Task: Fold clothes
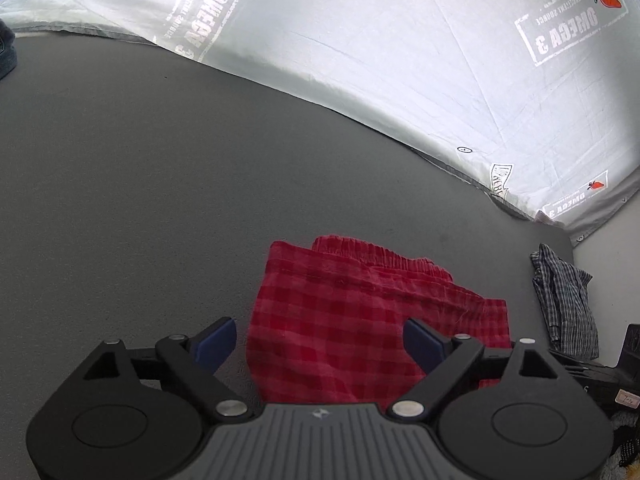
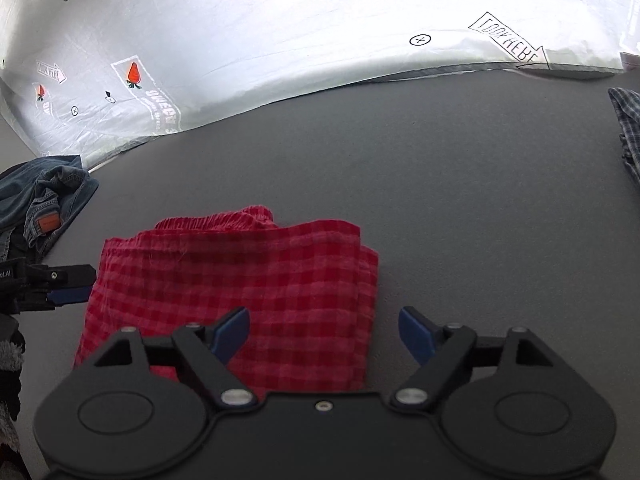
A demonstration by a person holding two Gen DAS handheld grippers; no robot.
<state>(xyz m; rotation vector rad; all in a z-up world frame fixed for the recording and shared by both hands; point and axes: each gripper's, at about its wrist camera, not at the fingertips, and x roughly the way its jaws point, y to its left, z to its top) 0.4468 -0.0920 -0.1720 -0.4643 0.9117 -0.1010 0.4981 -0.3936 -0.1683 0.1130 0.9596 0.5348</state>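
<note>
Red checked shorts (image 1: 340, 320) lie folded on the grey table, elastic waistband at the far edge. They also show in the right wrist view (image 2: 256, 280). My left gripper (image 1: 320, 344) is open and empty, hovering over the near left part of the shorts. My right gripper (image 2: 324, 332) is open and empty over the near right edge of the shorts. The left gripper's fingertips (image 2: 68, 284) show at the left edge of the right wrist view, beside the shorts.
A white printed sheet (image 1: 400, 60) hangs behind the grey table (image 1: 140, 180). A blue plaid garment (image 1: 564, 300) lies at the right, also seen in the right wrist view (image 2: 628, 120). Crumpled denim jeans (image 2: 40, 204) lie at the left.
</note>
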